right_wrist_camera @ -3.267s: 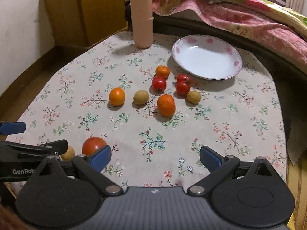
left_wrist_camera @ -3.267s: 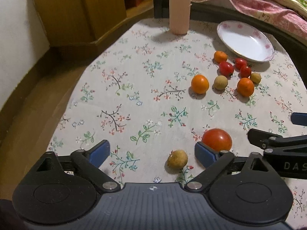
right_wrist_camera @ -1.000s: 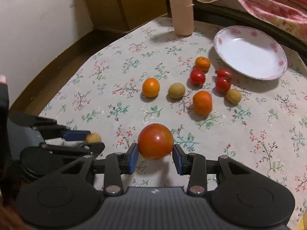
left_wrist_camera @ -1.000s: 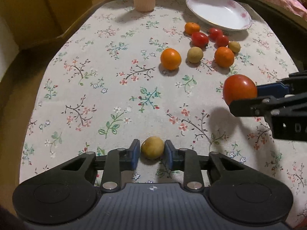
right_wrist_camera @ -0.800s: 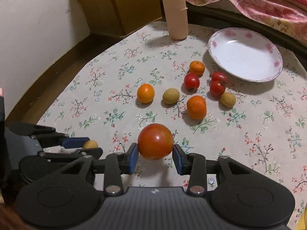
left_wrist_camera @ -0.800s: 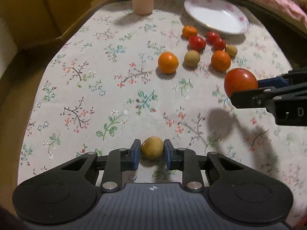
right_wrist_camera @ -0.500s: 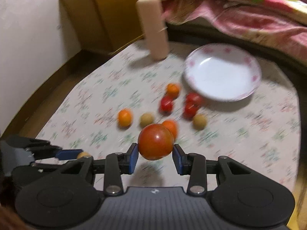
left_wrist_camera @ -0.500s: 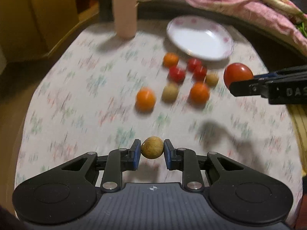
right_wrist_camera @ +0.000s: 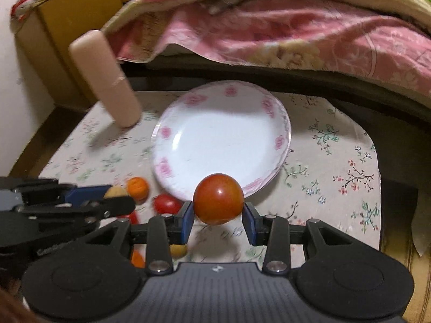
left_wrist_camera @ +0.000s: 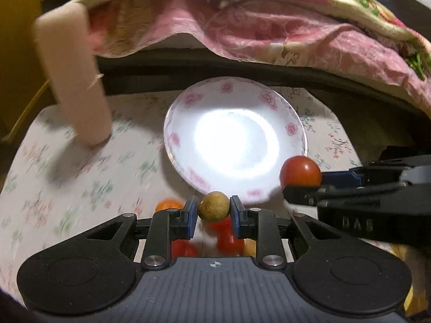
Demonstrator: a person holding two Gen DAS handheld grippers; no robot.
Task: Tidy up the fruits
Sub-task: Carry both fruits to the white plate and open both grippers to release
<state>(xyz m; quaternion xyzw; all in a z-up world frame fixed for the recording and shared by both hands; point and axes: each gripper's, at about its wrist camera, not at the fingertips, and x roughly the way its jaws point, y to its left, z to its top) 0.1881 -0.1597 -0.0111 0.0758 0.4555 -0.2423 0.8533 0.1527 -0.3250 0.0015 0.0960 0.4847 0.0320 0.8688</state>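
Observation:
My left gripper is shut on a small tan round fruit, held in the air just short of the white plate's near rim. My right gripper is shut on a big red tomato, also lifted, at the near edge of the same plate. In the left wrist view the tomato hangs at the right in the other gripper. Small oranges and red tomatoes lie on the cloth below and left of the grippers. An orange sits beside them.
A tall pink cylinder stands at the back left of the floral tablecloth. A pink quilt overhangs a dark ledge behind the plate. A yellow cabinet stands at the far left.
Both grippers have travelled with their fruits from the table's near side to the plate's near rim. The loose fruits now lie beneath them.

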